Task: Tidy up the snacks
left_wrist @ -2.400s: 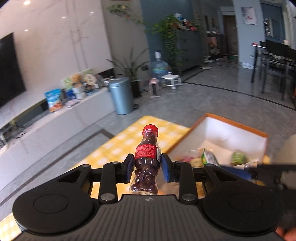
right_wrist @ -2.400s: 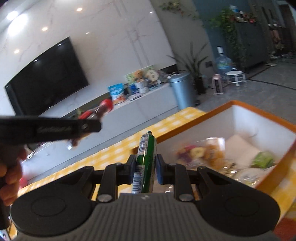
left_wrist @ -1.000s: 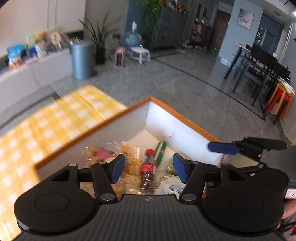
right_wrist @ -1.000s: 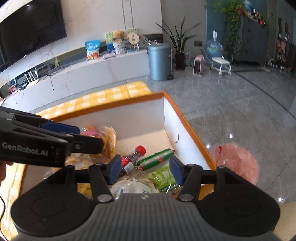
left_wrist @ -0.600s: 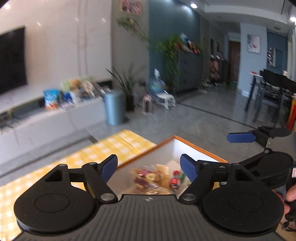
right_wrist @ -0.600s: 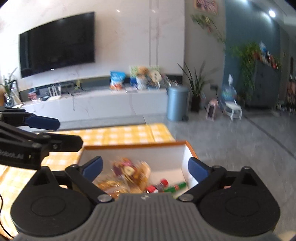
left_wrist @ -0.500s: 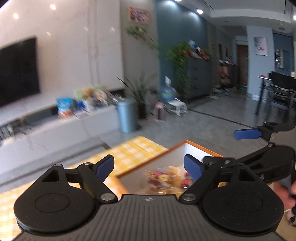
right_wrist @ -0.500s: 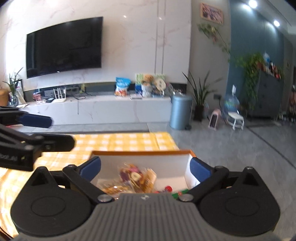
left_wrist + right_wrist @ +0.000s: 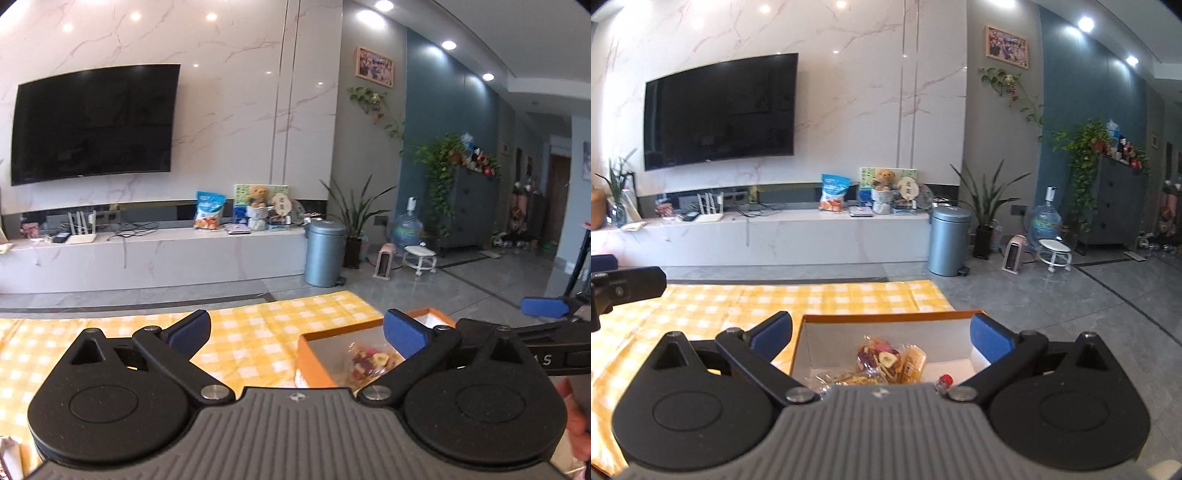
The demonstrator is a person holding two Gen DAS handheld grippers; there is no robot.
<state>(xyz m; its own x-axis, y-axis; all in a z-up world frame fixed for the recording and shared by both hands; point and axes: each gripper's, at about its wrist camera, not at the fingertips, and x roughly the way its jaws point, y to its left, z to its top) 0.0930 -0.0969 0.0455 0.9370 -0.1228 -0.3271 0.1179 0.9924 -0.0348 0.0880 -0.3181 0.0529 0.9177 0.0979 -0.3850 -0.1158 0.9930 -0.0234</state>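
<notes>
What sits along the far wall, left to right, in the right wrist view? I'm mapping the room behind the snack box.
Router → blue snack bag → teddy bear → grey bin → potted plant → pink heater → water jug → dark cabinet.

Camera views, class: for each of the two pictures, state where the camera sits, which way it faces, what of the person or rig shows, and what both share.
Left wrist: sits on the left gripper, faces the TV wall over the checked tablecloth; its open fingers, the right gripper and a bit of hand show.
Right wrist: sits on the right gripper, faces the same wall above the orange box; its open fingers and the left gripper's tip show.
Shared: television, grey bin, tablecloth, box with snack bag.
</notes>
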